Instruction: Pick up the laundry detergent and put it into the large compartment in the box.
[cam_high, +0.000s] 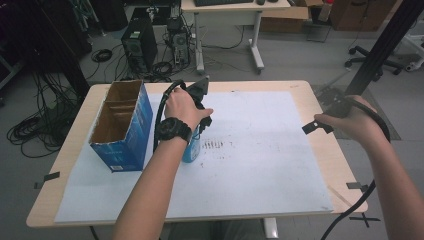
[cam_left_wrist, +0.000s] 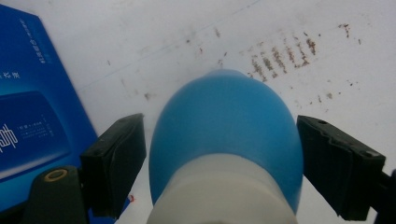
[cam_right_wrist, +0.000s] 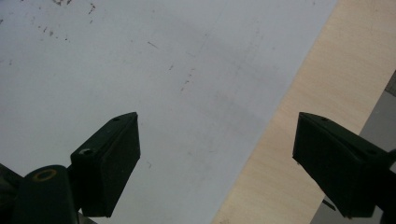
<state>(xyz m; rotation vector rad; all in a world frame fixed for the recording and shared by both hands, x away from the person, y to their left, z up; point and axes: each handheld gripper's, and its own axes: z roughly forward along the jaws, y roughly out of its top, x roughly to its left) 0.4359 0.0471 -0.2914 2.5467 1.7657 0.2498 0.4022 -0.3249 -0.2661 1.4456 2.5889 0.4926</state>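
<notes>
Jaws of my left gripper (cam_left_wrist: 219, 158) flank the blue-and-white bottle (cam_left_wrist: 224, 144), small gaps either side, beside the blue carton (cam_high: 122, 125) near the table's (cam_high: 320, 120) left edge; my right gripper (cam_right_wrist: 217, 163) gapes empty at its right edge.

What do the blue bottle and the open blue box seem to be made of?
Blue bottle: probably plastic, with a smooth matte blue body and a whitish band.
Blue box: cardboard, judging by its raw brown inside with a divider and its printed, slightly glossy blue outside.
</notes>
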